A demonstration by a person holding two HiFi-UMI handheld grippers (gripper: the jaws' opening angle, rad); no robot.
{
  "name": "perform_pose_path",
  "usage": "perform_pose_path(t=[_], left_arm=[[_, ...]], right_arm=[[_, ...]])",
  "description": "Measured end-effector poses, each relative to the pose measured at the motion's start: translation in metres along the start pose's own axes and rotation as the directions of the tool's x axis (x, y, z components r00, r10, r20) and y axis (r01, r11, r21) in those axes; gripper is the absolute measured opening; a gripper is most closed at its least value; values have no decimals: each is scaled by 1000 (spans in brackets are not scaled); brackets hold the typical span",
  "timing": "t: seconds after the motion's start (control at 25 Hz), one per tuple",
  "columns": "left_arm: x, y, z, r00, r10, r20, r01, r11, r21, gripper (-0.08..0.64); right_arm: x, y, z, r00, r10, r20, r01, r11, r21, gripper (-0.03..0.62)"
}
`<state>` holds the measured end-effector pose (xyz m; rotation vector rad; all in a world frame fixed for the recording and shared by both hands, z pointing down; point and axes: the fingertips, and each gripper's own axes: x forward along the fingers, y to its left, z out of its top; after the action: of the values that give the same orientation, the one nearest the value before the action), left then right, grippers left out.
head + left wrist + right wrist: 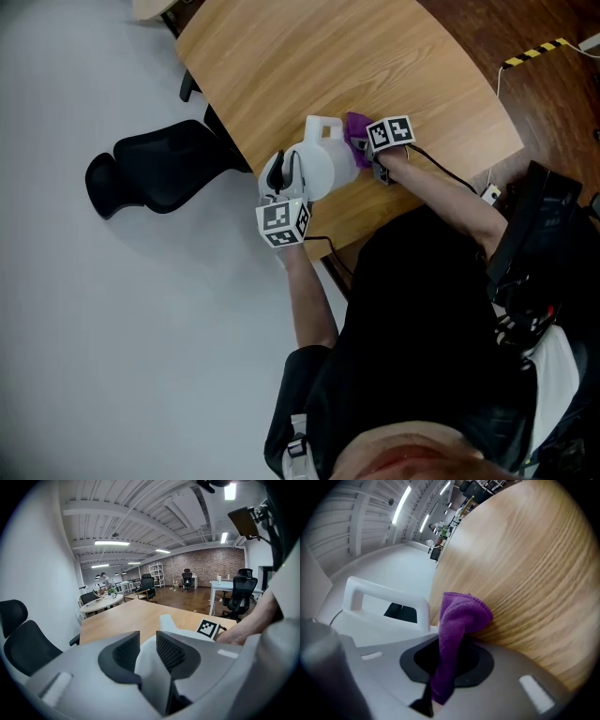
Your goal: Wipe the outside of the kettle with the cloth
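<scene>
A white kettle [323, 167] stands near the front edge of the wooden table [375, 66], its loop handle on the far side. My left gripper [284, 176] comes at it from the near left and is shut on a white part of the kettle [149, 667], which fills the gap between the pads. My right gripper [364, 150] is at the kettle's right, shut on a purple cloth [356, 129]. In the right gripper view the cloth [461, 616] sticks out of the jaws [451, 651] and bunches against the tabletop beside the kettle's handle [384, 599].
A black office chair [155, 169] stands on the grey floor left of the table. A black cable [450, 173] runs from the right gripper toward dark equipment [548, 234] at the right. In the left gripper view, desks and chairs [239, 597] stand far off.
</scene>
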<state>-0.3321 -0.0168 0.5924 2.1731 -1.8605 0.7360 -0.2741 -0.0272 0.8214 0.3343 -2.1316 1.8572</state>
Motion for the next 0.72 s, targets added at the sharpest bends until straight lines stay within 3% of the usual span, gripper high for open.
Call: perform_pose_path(t=[0.12,0.24,0.32,0.4,0.44,0.52,0.6,0.64,0.68,0.72], left_arm=[[1,1,-2,1000,-3,-2,3,1000,-1,51],[2,4,-4,1000,-1,-4,1,1000,-6,49],[2,4,-3,1000,1,-4,-1,1000,-11,49],[3,2,1,1000,1,-5,-1,1000,-11,49],[4,2,4,1000,1,-5,-1,1000,-10,49],[6,2,7,1000,3,-6,-3,1000,-8,49],[7,3,8,1000,5,-8,-5,1000,-10,49],[7,4,7,1000,6,-8,-6,1000,-12,49],[7,4,6,1000,6,-8,-6,1000,-14,49],[6,5,5,1000,6,-9,-6,1000,-17,49]], right_arm=[[4,-3,0,999,-25,-35,24,1000,-18,54],[5,-2,0,999,5,-33,-5,1000,14,54],[-8,11,7,997,72,24,-74,995,61,55],[-39,48,27,972,188,143,-198,978,62,55],[-59,75,40,941,264,211,-277,960,35,55],[-101,134,68,842,436,319,-441,895,-58,55],[-132,189,86,734,582,349,-559,810,-176,55],[-141,212,90,695,635,337,-593,771,-232,55],[-144,229,90,675,667,316,-610,745,-271,55],[-142,236,87,678,674,293,-612,738,-283,55]])
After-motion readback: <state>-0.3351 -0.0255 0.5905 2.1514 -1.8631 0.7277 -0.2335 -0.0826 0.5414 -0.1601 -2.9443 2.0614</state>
